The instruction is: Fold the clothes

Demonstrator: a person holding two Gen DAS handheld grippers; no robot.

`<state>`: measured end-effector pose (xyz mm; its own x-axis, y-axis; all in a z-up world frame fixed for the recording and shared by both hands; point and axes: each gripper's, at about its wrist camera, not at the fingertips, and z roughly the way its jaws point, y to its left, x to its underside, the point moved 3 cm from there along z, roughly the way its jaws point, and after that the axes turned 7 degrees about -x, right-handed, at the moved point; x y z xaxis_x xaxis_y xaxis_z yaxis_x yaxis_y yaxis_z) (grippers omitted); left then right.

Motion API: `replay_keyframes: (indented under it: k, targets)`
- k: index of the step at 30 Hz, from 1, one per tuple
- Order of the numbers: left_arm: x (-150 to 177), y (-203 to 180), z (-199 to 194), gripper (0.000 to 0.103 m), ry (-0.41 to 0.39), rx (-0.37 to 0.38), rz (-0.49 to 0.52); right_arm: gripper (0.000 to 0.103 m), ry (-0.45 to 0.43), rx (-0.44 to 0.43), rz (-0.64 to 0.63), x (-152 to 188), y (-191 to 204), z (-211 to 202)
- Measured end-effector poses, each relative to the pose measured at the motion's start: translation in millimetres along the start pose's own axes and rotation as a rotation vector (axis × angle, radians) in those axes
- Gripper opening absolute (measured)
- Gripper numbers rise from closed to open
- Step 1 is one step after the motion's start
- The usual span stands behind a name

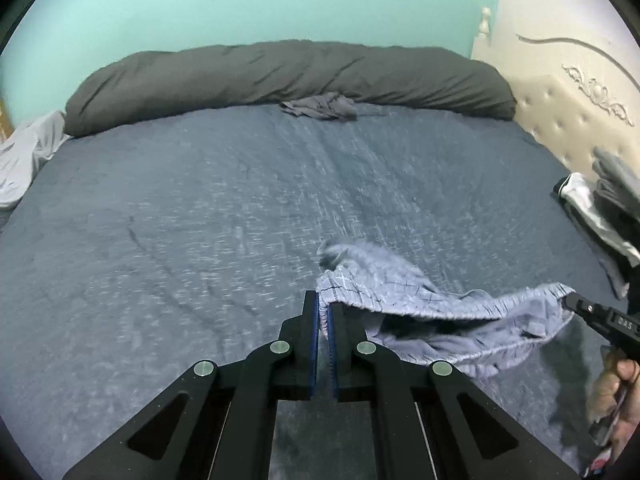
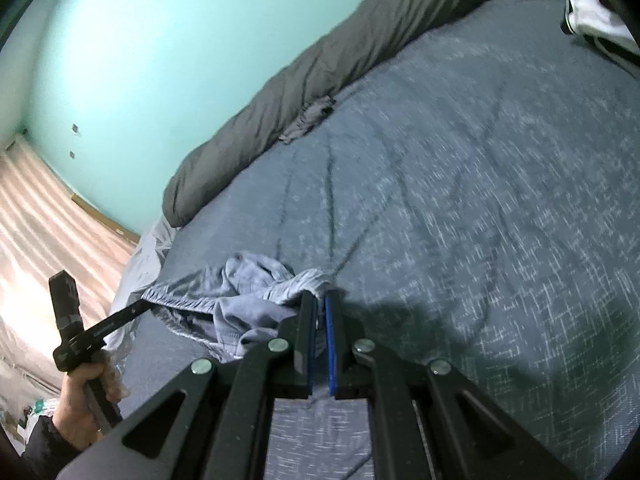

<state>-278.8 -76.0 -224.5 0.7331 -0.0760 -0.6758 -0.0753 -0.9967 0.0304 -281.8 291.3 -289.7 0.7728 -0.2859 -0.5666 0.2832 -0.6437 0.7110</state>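
1. The light blue checked shorts (image 1: 404,300) hang slack between the 2 tools, low over the blue-grey bed (image 1: 200,200), near its front edge; part of the cloth seems to rest on the bed.
2. The left tool (image 1: 324,320) is closed on 1 end of the elastic waistband. The right tool (image 2: 320,312) is closed on the other end.
3. The shorts are not folded: the body sags and bunches below the stretched waistband.
4. Handling, as a judgement: thin, soft and light cloth that drapes and gives no resistance. It should not slip, but it will crumple unless kept taut.
5. The gathered waistband is the thickest, firmest part, so its 2 ends are the sensible places to hold.
6. Writing: small white letters show on the right tool's arm in the left view, too blurred to read. No label shows on the shorts.
7. A crumpled grey garment (image 1: 320,106) lies against the dark bolster (image 1: 280,72); more clothes (image 1: 612,200) sit at the bed's right edge.
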Motion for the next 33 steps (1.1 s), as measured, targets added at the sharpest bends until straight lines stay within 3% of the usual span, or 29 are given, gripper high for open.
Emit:
replay_keyframes:
  k: [16, 23, 26, 29, 33]
  targets:
    - [-9.0, 38.6, -159.3, 0.004, -0.128, -0.114, -0.015, 0.004, -0.086, -0.175, -0.194, -15.6, 105.6, -54.2]
    - [1.3, 41.3, -194.4, 0.004, -0.147, -0.097, -0.034, 0.004, -0.115, -0.212, -0.206, -11.9, 125.5, -78.9]
    - [9.5, 38.2, -196.6, 0.004, -0.144, -0.079, -0.044, 0.004, -0.108, -0.2, -0.236, -9.6, 128.8, -82.8]
    - [21.3, 36.0, -181.2, 0.004, -0.108, -0.068, -0.056, 0.004, -0.032, -0.162, -0.233, 0.5, 118.7, -65.1]
    - [44.2, 32.6, -132.4, 0.004, -0.043, -0.052, -0.088, 0.004, 0.058, -0.089, -0.208, 11.1, 95.0, -32.5]
